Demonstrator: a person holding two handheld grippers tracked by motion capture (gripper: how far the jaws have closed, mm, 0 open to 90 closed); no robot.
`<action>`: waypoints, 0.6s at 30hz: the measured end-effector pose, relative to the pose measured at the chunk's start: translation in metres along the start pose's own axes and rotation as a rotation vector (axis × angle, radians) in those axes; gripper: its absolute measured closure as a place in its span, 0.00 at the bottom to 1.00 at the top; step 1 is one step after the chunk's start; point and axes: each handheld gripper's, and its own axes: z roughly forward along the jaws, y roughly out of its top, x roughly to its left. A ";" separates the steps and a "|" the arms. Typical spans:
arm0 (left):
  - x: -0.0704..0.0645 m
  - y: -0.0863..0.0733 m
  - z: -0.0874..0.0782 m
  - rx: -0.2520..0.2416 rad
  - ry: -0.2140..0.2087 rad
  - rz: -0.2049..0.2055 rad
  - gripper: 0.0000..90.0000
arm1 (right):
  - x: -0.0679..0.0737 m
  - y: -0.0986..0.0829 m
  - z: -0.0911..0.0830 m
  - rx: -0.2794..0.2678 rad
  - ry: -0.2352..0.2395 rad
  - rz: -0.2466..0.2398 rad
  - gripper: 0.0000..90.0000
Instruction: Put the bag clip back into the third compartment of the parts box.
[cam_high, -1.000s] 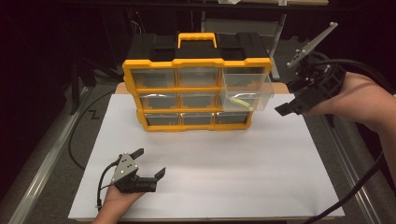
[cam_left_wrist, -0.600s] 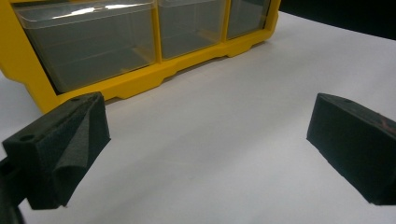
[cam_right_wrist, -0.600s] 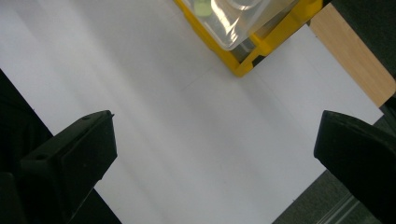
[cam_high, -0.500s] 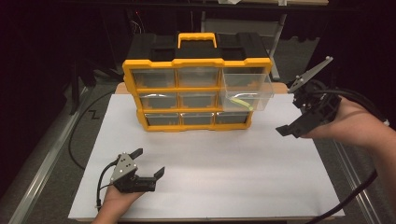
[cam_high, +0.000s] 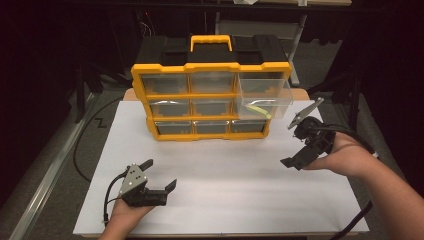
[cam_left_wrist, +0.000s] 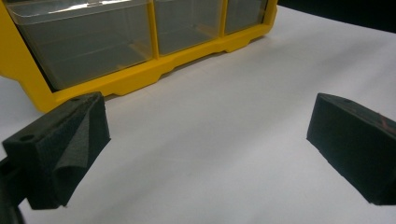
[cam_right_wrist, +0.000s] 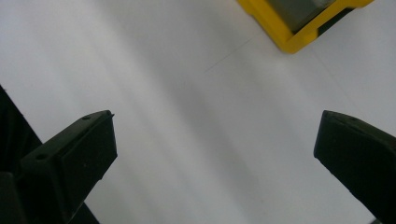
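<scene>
One white sheet (cam_high: 220, 180) covers the table, dark room around it, with a yellow drawer organizer (cam_high: 210, 100) standing at the far side. Left tongs (cam_high: 157, 175) and right tongs (cam_high: 296, 142) gape wide, empty, over the sheet's near corners.

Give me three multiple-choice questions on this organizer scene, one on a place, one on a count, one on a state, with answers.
1. Which drawer of the organizer is pulled out?
A. top left
B. right column, jutting forward
C. bottom middle

2. How many columns of drawers?
A. two
B. three
C. four

3. How is the left tool?
A. open, holding nothing
B. shut on a drawer
C. shut on a cable

Answers: B, the clear drawer juts out at the right; B, three drawers sit side by side; A, its jaws stand apart over the white board.
</scene>
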 end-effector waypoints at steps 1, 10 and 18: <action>0.000 0.000 0.000 -0.003 0.000 -0.002 0.01 | 0.001 -0.002 0.010 0.002 0.008 0.001 0.00; 0.000 0.000 0.002 0.007 -0.003 0.003 0.01 | 0.009 -0.017 0.087 0.083 0.048 0.010 0.00; 0.000 0.000 0.002 0.018 -0.012 0.005 0.01 | 0.015 -0.026 0.123 0.124 0.033 0.016 0.00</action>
